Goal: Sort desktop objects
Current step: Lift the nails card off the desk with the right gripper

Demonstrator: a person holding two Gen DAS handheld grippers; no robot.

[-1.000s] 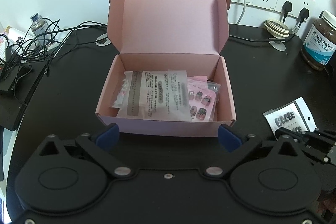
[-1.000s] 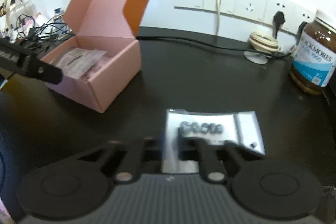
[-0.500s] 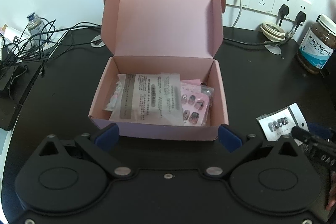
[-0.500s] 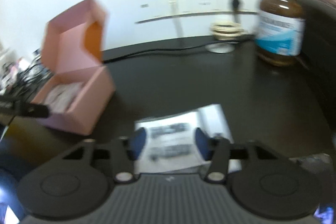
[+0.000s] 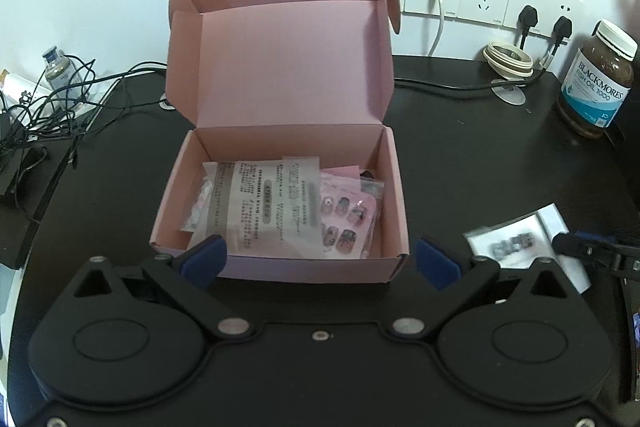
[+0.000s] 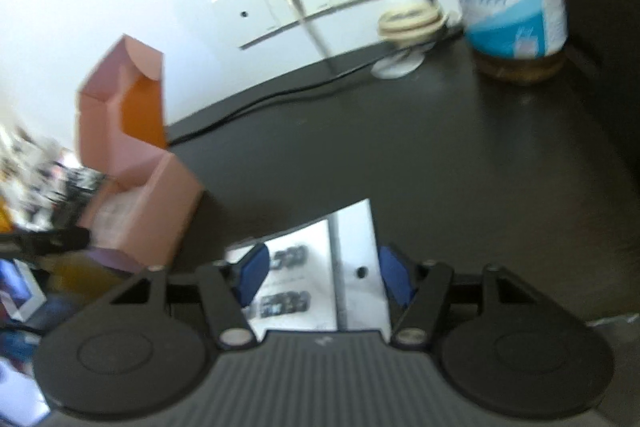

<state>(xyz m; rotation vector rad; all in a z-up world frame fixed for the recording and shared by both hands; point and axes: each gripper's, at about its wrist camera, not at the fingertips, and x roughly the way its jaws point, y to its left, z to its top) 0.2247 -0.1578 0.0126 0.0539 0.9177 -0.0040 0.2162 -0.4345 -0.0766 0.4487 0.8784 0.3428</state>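
An open pink box [image 5: 280, 267] stands mid-table with its lid up and holds several clear packets of press-on nails [image 5: 344, 215]. My left gripper [image 5: 320, 261] is open just before the box's front wall, with nothing between its blue pads. One white packet of dark nails [image 5: 516, 243] lies flat on the black table to the right of the box. My right gripper [image 6: 324, 279] is open over that packet [image 6: 352, 239], its pads apart on either side of it. One of its fingers [image 5: 580, 247] reaches in from the right edge of the left wrist view.
A brown jar with a blue-and-white label [image 5: 596, 83] stands at the back right, close ahead in the right wrist view. A coiled cable [image 5: 508, 59] and wall sockets [image 5: 484, 3] are behind it. Tangled black cables [image 5: 40, 107] and a small bottle [image 5: 56, 67] crowd the left edge.
My right gripper went from shut on the packet to open, rolled, and swung right so the jar looms larger. The packet lies on the table. My left gripper stayed open and in place.
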